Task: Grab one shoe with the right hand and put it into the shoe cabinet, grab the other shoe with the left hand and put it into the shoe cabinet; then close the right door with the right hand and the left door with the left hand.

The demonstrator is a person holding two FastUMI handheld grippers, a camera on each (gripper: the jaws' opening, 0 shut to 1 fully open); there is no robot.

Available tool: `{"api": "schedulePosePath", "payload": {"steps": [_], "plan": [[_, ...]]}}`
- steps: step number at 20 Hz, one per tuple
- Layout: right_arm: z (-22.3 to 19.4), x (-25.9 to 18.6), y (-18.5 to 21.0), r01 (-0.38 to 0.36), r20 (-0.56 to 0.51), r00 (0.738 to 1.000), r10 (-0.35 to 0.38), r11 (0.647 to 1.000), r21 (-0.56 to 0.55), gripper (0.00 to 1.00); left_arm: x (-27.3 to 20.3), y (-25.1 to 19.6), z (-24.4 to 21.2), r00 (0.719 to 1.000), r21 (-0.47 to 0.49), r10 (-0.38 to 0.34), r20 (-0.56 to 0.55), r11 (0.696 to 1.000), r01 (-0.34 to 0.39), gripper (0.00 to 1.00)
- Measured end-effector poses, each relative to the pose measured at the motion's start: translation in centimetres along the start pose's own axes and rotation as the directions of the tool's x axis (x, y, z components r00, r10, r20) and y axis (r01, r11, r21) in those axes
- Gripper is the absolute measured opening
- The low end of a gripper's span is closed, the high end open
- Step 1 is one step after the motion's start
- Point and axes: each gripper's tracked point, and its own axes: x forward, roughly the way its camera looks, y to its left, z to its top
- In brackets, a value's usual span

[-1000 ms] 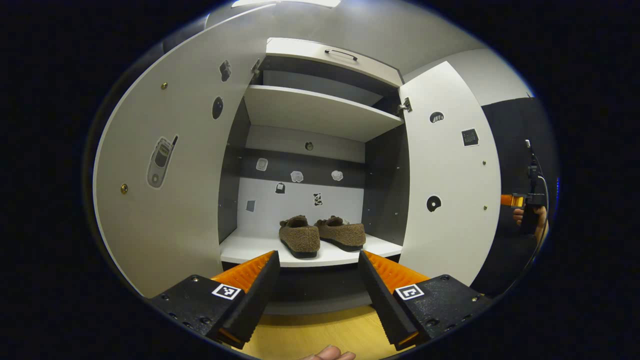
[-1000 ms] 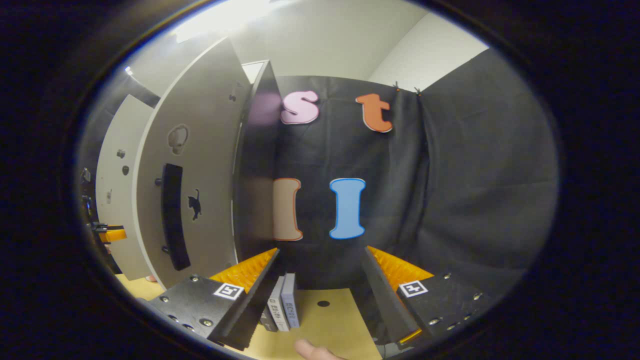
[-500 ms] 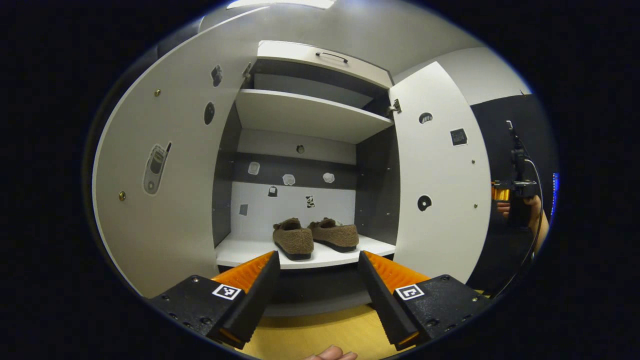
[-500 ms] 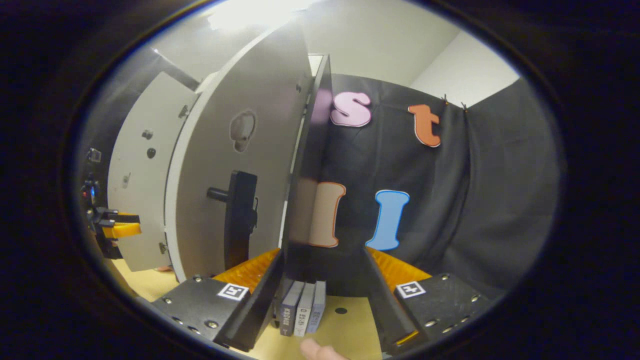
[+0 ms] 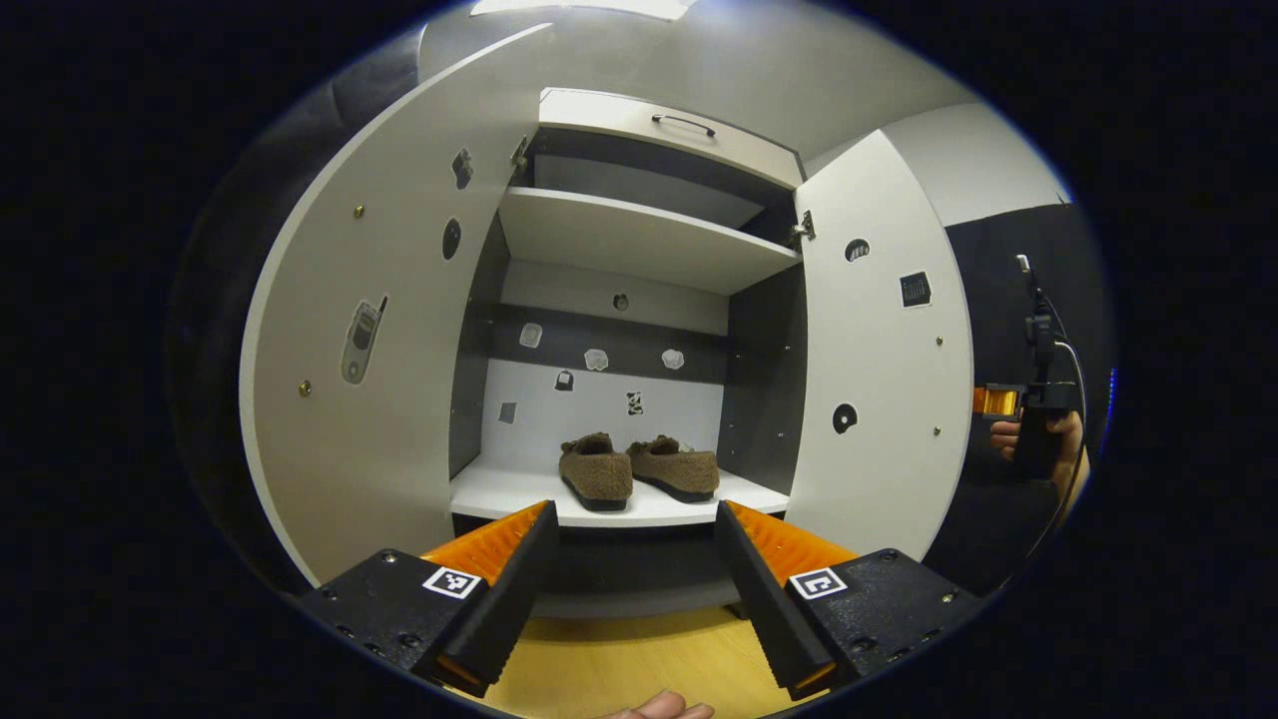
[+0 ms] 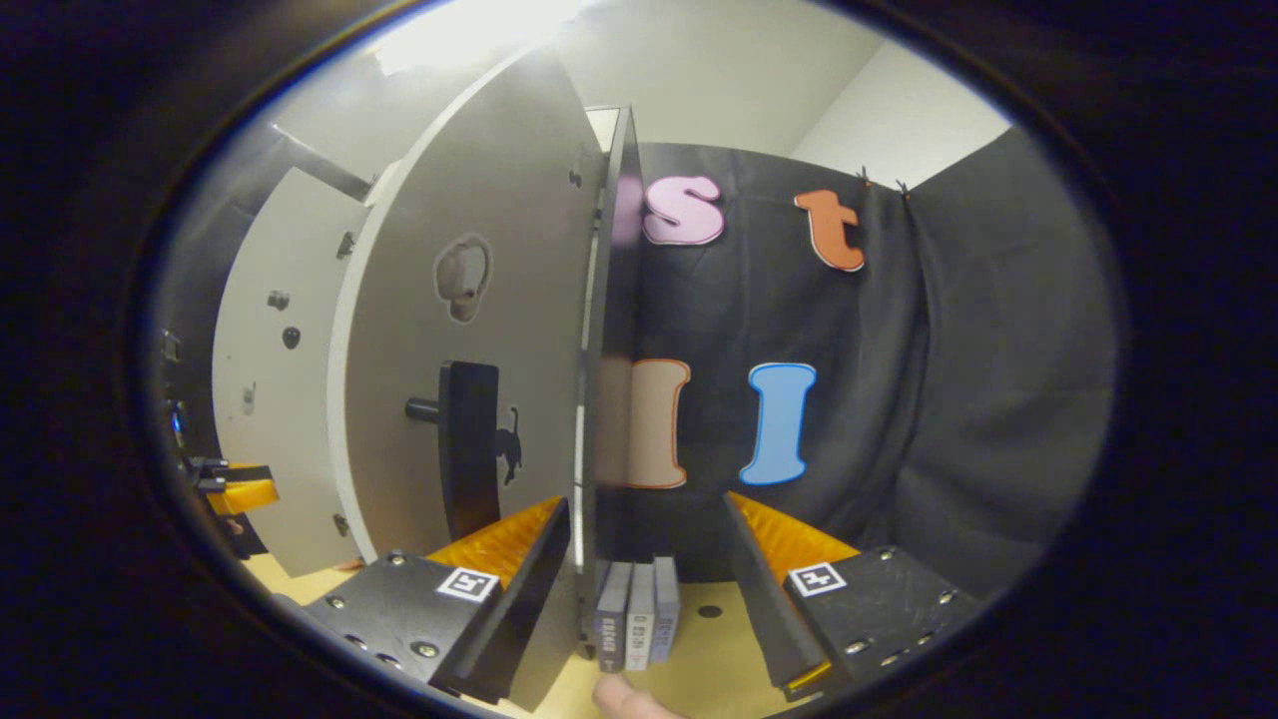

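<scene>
Left gripper view: both shoes side by side on shoe cabinet's bottom shelf | both doors open | left tool spread, empty | right tool spread astride right door's edge, not pinching.

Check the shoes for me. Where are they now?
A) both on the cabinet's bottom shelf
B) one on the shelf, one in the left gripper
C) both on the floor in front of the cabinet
A: both shoes sit side by side on the bottom shelf, and the left gripper is open with nothing in it.
</scene>
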Motion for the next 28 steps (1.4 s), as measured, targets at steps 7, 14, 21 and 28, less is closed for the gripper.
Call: {"api": "schedulePosePath", "payload": {"steps": [7, 14, 21, 28], "plan": [[0.0, 0.0, 3.3, -0.003, 0.001, 1.000, 0.003, 1.000, 0.020, 0.86, -4.0, 2.1, 0.3, 0.998, 0.006, 0.060, -0.007, 0.998, -0.060, 0.96], [-0.4, 1.3, 9.4, -0.045, 0.060, 0.997, 0.040, 0.996, 0.077, 0.87, -7.9, 2.2, 1.5, 0.996, 0.011, 0.076, 0.052, 0.997, -0.076, 0.96], [-0.9, 1.6, 10.3, 0.008, 0.133, 0.991, -0.033, 0.982, 0.190, 0.98, -11.7, 6.6, 1.0, 0.986, 0.019, 0.167, 0.017, 0.986, -0.168, 0.96], [-3.6, -0.8, 8.1, 0.132, 0.108, 0.983, -0.149, 0.980, 0.149, 1.00, -12.8, 11.9, -1.4, 0.979, -0.019, 0.200, -0.049, 0.979, -0.201, 0.96]]}}
